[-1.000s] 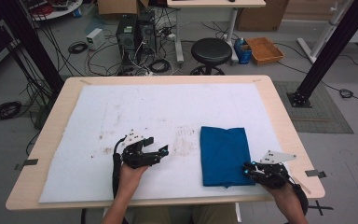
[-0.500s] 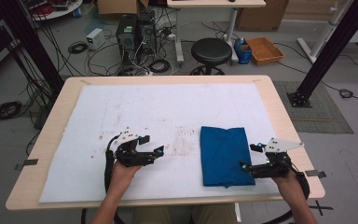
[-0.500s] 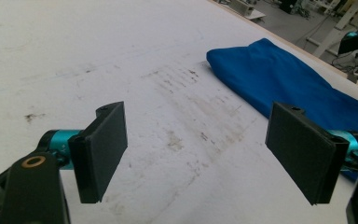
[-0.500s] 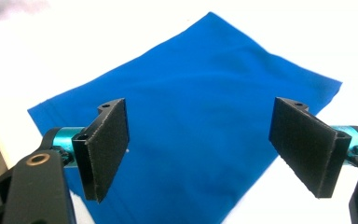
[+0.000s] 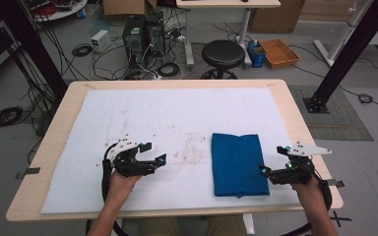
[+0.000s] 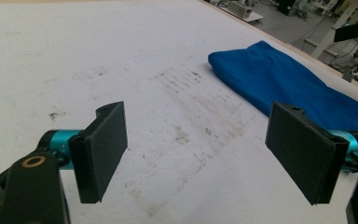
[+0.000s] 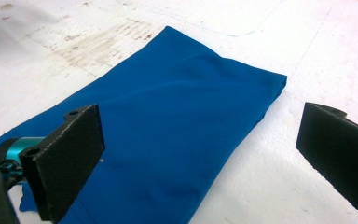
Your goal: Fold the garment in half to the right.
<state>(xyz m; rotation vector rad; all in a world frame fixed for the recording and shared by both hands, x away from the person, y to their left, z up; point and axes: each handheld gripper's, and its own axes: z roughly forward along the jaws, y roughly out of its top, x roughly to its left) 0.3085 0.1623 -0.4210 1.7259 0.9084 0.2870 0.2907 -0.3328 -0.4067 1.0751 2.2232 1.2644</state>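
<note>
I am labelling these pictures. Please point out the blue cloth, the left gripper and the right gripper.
blue cloth [image 5: 238, 163]: high view, middle of its folded top face.
left gripper [image 5: 155, 152]: high view, between its open fingertips.
right gripper [image 5: 274, 160]: high view, between its open fingertips.

The blue cloth [image 7: 168, 126] just ahead of the right hand-held gripper [image 7: 200, 154] looked like a smooth, matt woven fabric, folded flat with soft creases near its edges. Under it and under both hand-held grippers, the white sheet [image 5: 177, 113] was matt and faintly grainy, like foam or paper, marked with brownish scuffs between the left hand-held gripper [image 6: 196, 149] and the cloth. The bench [image 5: 295, 113] showed a pale, smooth wooden rim around the sheet. The jaws of each hand-held gripper were matt black plastic with a finely rough, printed-looking surface; behind them sat glossy teal anodised metal fittings [image 6: 58, 140] and a brass-coloured ring [image 6: 33, 162].
</note>
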